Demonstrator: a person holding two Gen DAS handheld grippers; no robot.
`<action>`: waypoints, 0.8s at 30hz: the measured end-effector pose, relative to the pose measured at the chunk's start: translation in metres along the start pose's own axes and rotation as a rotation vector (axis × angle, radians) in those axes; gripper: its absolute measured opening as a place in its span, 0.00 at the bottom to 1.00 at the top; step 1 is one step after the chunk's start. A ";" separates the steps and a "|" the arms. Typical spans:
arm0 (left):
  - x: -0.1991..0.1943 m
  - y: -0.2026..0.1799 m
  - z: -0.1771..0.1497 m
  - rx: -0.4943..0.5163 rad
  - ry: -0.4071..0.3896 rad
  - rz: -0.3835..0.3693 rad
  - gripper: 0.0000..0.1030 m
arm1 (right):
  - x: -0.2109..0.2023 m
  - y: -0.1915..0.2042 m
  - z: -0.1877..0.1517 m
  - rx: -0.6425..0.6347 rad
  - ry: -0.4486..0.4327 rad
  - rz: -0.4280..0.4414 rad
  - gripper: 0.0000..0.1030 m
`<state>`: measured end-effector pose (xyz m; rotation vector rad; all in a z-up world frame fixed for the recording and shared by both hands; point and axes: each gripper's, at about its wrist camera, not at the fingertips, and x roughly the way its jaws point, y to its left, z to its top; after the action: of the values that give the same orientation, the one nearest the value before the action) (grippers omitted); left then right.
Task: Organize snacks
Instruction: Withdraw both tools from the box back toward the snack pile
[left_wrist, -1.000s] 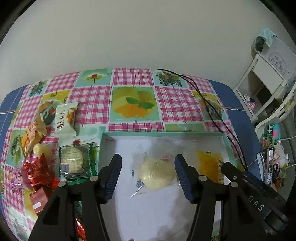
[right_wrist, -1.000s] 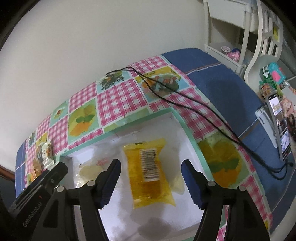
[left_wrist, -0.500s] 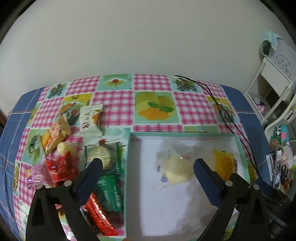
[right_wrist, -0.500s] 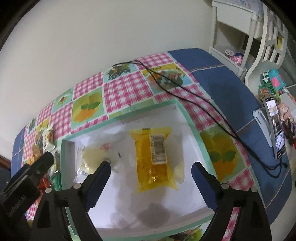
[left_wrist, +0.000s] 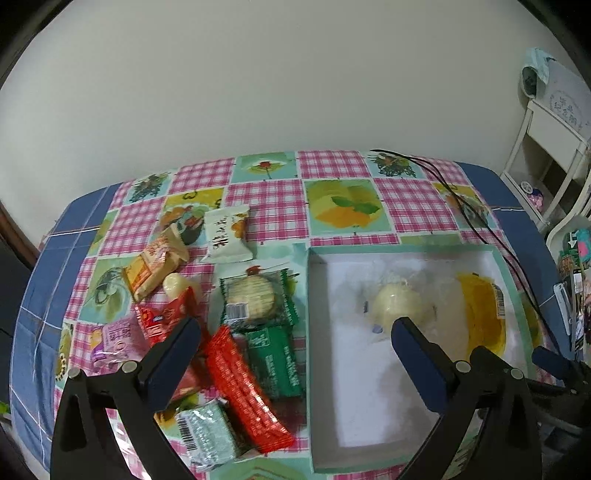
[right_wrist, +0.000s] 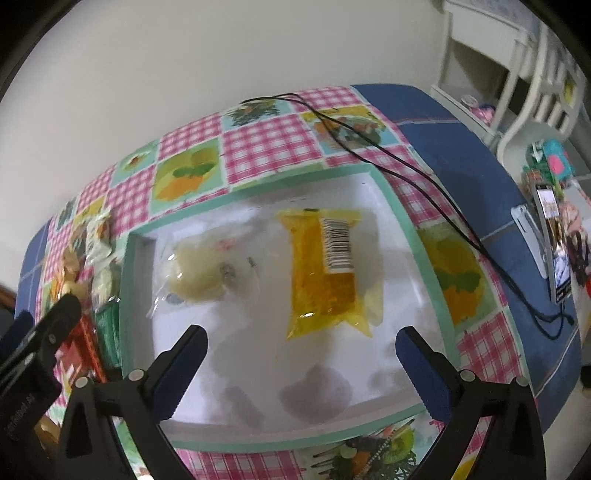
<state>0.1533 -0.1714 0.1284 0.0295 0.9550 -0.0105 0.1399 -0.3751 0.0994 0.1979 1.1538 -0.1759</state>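
Observation:
A shallow white box with a teal rim (left_wrist: 309, 295) (right_wrist: 397, 218) lies on the table. In it are a clear-wrapped pale round pastry (left_wrist: 397, 304) (right_wrist: 197, 275) and a yellow packet with a barcode (left_wrist: 484, 312) (right_wrist: 325, 277). Left of the box lies a pile of snacks: a red packet (left_wrist: 245, 384), green packets (left_wrist: 275, 360), a round cracker pack (left_wrist: 253, 297), a white packet (left_wrist: 227, 236), an orange packet (left_wrist: 155, 262). My left gripper (left_wrist: 295, 363) is open and empty above the box's left edge. My right gripper (right_wrist: 301, 365) is open and empty above the box's near part.
A black cable (right_wrist: 388, 155) runs over the checked tablecloth right of the box. A phone on a stand (right_wrist: 552, 240) and small items sit at the right table edge. White shelves (left_wrist: 546, 147) stand at the far right. A wall is behind the table.
Both grippers have opened wide and pulled back and up from the box. The left view has shifted left, so the snack pile now shows.

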 end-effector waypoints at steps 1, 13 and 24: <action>-0.003 0.002 -0.003 0.004 -0.010 0.010 1.00 | -0.002 0.003 -0.002 -0.008 -0.011 0.009 1.00; -0.026 0.037 -0.029 -0.055 -0.088 0.043 1.00 | -0.028 0.024 -0.035 -0.055 -0.139 0.066 1.00; -0.032 0.067 -0.047 -0.120 -0.056 0.049 1.00 | -0.045 0.038 -0.064 -0.100 -0.190 0.107 1.00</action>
<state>0.0975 -0.1031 0.1286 -0.0581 0.8976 0.0912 0.0742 -0.3214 0.1184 0.1501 0.9581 -0.0412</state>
